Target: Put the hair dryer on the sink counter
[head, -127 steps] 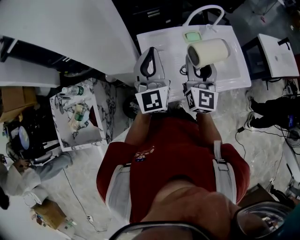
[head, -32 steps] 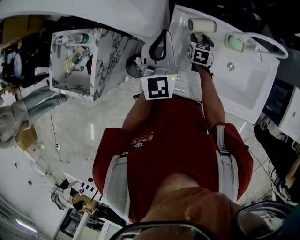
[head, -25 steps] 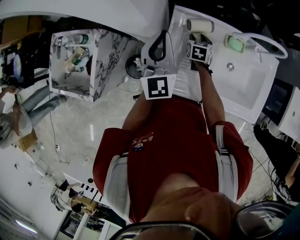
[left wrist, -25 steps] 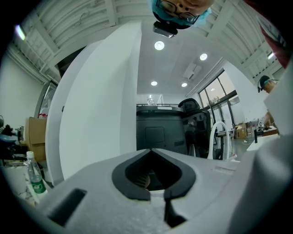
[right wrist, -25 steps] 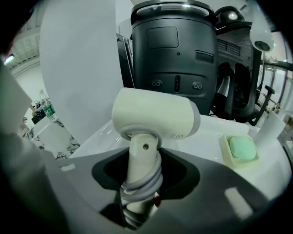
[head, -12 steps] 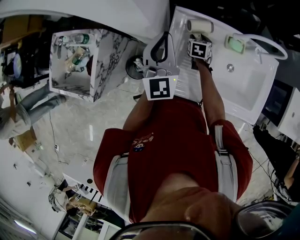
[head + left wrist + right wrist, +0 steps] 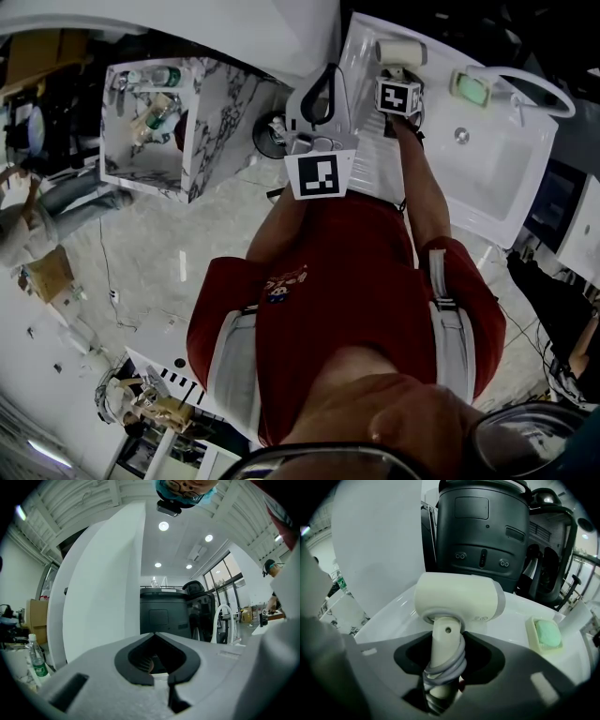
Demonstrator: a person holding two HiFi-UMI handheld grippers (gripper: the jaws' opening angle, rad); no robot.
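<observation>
**Cream plastic dryer poised above the white bench**

At the centre of the head view, the left tool [image 7: 323,86] is clenched on nothing, beside the bench [image 7: 367,171] edge. Right of it, the right tool [image 7: 397,82] grasps the hair dryer [image 7: 401,51] by its handle [image 7: 443,641], where the cord [image 7: 449,667] is wound. The barrel hangs over the bench's upper-left corner; whether it touches is unclear. It looks light, rigid, smooth-shelled and top-heavy, so the wrapped handle seems the surest hold. Flat room lies around it. Farther right, the soap dish [image 7: 469,84] and the basin [image 7: 487,155] drop-off limit drift.
</observation>
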